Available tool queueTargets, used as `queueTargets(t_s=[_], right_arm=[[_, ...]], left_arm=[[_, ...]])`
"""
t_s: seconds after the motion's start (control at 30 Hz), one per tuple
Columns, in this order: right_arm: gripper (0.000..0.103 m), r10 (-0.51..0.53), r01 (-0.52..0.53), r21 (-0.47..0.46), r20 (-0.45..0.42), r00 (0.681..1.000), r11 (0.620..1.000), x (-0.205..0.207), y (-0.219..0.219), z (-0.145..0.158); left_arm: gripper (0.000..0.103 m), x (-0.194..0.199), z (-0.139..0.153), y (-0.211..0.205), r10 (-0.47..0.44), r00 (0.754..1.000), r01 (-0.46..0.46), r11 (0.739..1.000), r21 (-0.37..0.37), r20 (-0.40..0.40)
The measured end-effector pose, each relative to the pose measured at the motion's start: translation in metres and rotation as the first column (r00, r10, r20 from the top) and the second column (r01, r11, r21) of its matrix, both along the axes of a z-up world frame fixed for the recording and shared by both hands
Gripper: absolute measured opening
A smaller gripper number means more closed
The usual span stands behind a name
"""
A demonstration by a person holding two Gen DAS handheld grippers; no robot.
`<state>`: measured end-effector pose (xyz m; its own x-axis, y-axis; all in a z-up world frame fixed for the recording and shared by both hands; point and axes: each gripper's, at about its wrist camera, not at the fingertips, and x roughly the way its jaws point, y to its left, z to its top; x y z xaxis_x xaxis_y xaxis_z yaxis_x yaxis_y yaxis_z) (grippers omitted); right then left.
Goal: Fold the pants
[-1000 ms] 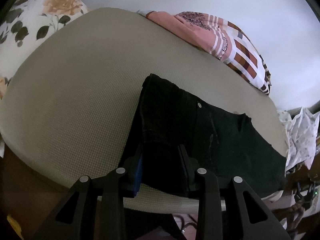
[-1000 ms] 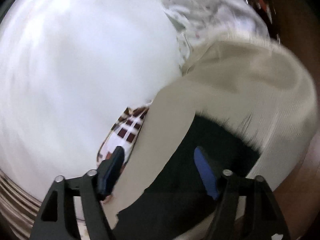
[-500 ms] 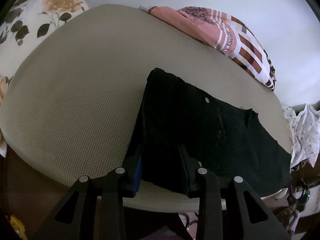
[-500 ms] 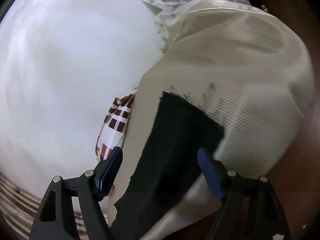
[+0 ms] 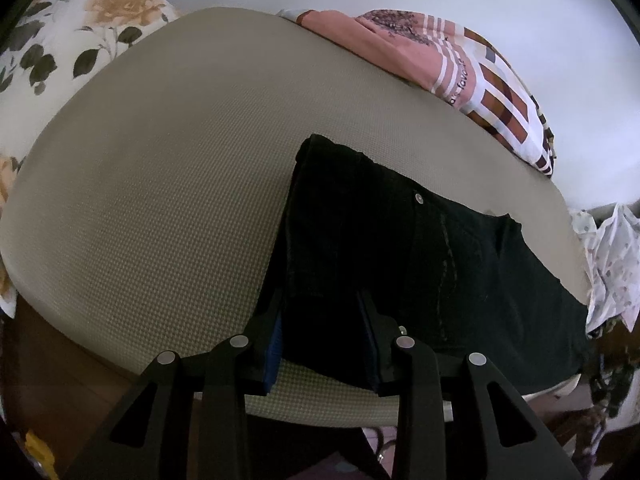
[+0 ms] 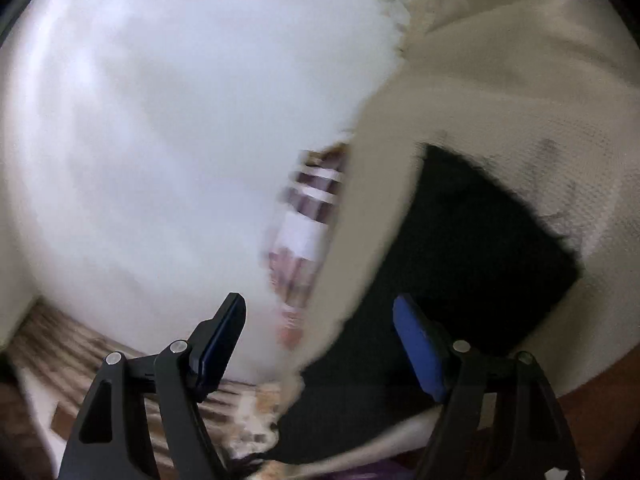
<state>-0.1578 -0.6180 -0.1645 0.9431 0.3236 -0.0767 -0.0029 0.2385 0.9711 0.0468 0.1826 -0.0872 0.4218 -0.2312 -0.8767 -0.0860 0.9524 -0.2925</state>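
Note:
Black pants (image 5: 400,256) lie on a beige mesh mat (image 5: 160,208), folded lengthwise, with a silver button showing near the middle. My left gripper (image 5: 323,322) is shut on the near edge of the pants at the mat's front edge. In the right wrist view, which is blurred, the pants (image 6: 460,248) lie ahead on the mat (image 6: 520,92). My right gripper (image 6: 318,340) is open and empty, held above the pants and the mat's edge.
A pink and brown striped garment (image 5: 460,76) lies at the mat's far edge against a white wall (image 5: 520,8). A floral pillow (image 5: 68,28) sits at the far left. Pale printed cloth (image 5: 612,264) hangs at the right. Dark wood (image 5: 60,368) shows below the mat.
My left gripper has kept its hold on the pants and drawn back slightly. My right gripper has swung across the view, still open, so the pants now sit more to its right.

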Motion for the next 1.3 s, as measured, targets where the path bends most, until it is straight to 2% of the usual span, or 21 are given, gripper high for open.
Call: queueTargets(t_s=[0.03, 0.1, 0.17, 0.27, 0.37, 0.47, 0.57, 0.67, 0.7, 0.73, 0.8, 0.83, 0.9, 0.97, 1.03, 1.2, 1.3], right_arm=[[0.075, -0.045, 0.044, -0.039, -0.012, 0.999, 0.998, -0.007, -0.002, 0.006], [0.075, -0.105, 0.085, -0.159, -0.125, 0.987, 0.984, -0.015, -0.006, 0.013], [0.075, -0.113, 0.071, -0.201, -0.208, 0.972, 0.977, -0.015, -0.005, 0.007], [0.075, -0.138, 0.082, -0.213, -0.264, 0.955, 0.974, -0.017, -0.005, -0.005], [0.075, -0.157, 0.105, -0.201, -0.264, 0.952, 0.974, -0.015, -0.008, -0.013], [0.075, -0.177, 0.104, -0.243, -0.3, 0.937, 0.964, -0.008, -0.01, -0.017], [0.075, -0.191, 0.122, -0.247, -0.275, 0.942, 0.961, 0.0, -0.013, -0.019], [0.075, -0.127, 0.072, -0.209, -0.267, 0.955, 0.975, 0.013, -0.014, -0.02], [0.074, -0.076, 0.034, -0.171, -0.243, 0.967, 0.985, 0.014, -0.01, -0.021], [0.073, 0.001, -0.019, -0.107, -0.17, 0.985, 0.994, 0.015, -0.005, -0.02], [0.072, 0.023, -0.027, -0.079, -0.047, 0.999, 0.997, 0.003, -0.001, -0.01], [0.072, 0.005, -0.008, -0.09, -0.027, 1.0, 0.996, -0.004, -0.002, -0.005], [0.072, -0.059, 0.043, -0.157, -0.096, 0.994, 0.987, -0.015, -0.005, -0.001], [0.072, -0.089, 0.037, -0.246, -0.205, 0.975, 0.969, -0.014, -0.004, -0.001], [0.072, -0.108, 0.039, -0.267, -0.251, 0.962, 0.963, -0.013, -0.002, -0.005], [0.072, -0.18, 0.114, -0.24, -0.277, 0.944, 0.964, -0.017, -0.011, -0.016], [0.072, -0.201, 0.145, -0.222, -0.258, 0.945, 0.964, -0.028, -0.008, -0.016]], left_arm=[[0.034, 0.0, 0.0, 0.0, -0.001, 1.0, 0.001, 1.0, 0.0, 0.0], [0.034, 0.0, -0.001, 0.0, 0.0, 1.0, 0.0, 1.0, -0.001, -0.002], [0.034, 0.0, -0.001, 0.0, 0.001, 1.0, -0.001, 1.0, -0.004, -0.001], [0.034, -0.001, -0.002, 0.0, 0.007, 1.0, -0.007, 1.0, -0.008, -0.001], [0.035, -0.001, -0.004, 0.001, 0.011, 1.0, -0.011, 1.0, -0.009, -0.005], [0.035, -0.001, -0.004, 0.001, 0.011, 1.0, -0.011, 1.0, -0.013, -0.007], [0.035, 0.0, -0.004, 0.0, 0.014, 1.0, -0.015, 1.0, -0.01, -0.008], [0.035, 0.0, -0.004, 0.0, 0.012, 1.0, -0.012, 1.0, -0.007, -0.008], [0.035, 0.0, -0.004, 0.0, 0.01, 1.0, -0.01, 1.0, -0.006, -0.008], [0.035, 0.001, -0.003, 0.0, 0.008, 1.0, -0.008, 1.0, -0.007, -0.007], [0.035, 0.001, -0.002, 0.001, 0.005, 1.0, -0.005, 1.0, -0.005, -0.004], [0.035, 0.001, -0.003, 0.001, 0.004, 1.0, -0.004, 1.0, -0.004, -0.005], [0.035, 0.002, -0.004, 0.001, 0.008, 1.0, -0.008, 1.0, -0.005, -0.006], [0.035, 0.002, -0.005, 0.002, 0.013, 1.0, -0.013, 1.0, -0.009, -0.01], [0.035, 0.002, -0.005, 0.003, 0.015, 1.0, -0.015, 1.0, -0.013, -0.009], [0.035, 0.0, -0.003, 0.002, 0.012, 1.0, -0.012, 1.0, -0.007, -0.005], [0.035, -0.001, -0.004, 0.002, 0.015, 1.0, -0.015, 1.0, -0.01, -0.002]])
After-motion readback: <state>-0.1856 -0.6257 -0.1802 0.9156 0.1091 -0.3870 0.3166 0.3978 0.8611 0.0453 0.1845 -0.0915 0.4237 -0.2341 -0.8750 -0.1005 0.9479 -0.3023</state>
